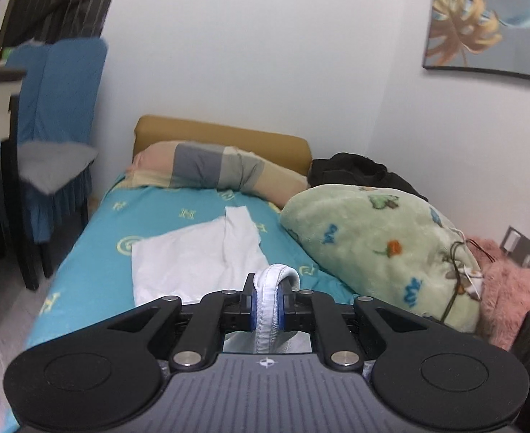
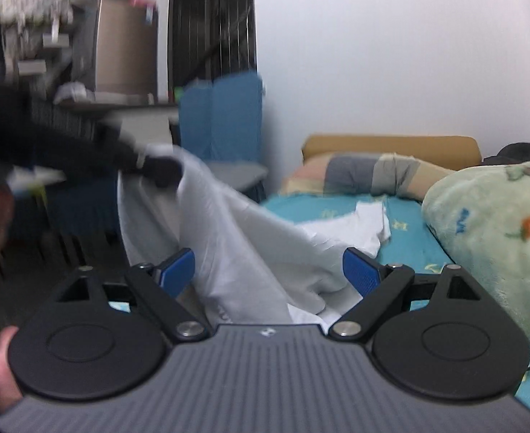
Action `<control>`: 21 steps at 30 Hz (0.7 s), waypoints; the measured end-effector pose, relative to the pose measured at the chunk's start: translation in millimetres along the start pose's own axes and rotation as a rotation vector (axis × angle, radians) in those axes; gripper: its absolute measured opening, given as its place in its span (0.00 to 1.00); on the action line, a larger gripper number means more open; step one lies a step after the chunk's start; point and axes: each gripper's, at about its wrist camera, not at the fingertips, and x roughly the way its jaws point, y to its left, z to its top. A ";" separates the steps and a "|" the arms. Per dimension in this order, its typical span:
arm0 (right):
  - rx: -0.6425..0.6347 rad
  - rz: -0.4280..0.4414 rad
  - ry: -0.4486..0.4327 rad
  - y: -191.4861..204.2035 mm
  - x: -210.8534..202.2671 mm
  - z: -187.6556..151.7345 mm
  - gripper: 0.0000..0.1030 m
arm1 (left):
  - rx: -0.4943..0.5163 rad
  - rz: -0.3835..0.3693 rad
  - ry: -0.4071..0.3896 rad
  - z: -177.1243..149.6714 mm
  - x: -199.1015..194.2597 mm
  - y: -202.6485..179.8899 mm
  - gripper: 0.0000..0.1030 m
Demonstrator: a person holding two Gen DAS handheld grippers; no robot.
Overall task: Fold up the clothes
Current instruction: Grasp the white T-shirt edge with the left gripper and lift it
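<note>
A white shirt (image 1: 192, 252) lies on the teal bed sheet (image 1: 95, 252), one sleeve pointing toward the pillow. My left gripper (image 1: 267, 306) is shut on a folded hem of the shirt, which bulges up between the blue pads. In the right wrist view the shirt (image 2: 250, 245) is lifted at the left, where the left gripper (image 2: 156, 169) holds it up, blurred. My right gripper (image 2: 269, 270) is open, its blue pads (image 2: 358, 270) on either side of the hanging cloth, not closed on it.
A striped pillow (image 1: 207, 169) and tan headboard (image 1: 228, 137) lie at the bed's far end. A green plush blanket (image 1: 384, 245), dark clothes (image 1: 358, 169) and pink fabric (image 1: 510, 296) fill the right side. A blue-covered chair (image 1: 55, 108) and a desk stand left.
</note>
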 end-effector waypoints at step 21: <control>0.194 -0.219 0.133 -35.9 51.3 -3.6 0.88 | 0.023 0.115 -0.015 -12.4 44.6 -21.7 0.10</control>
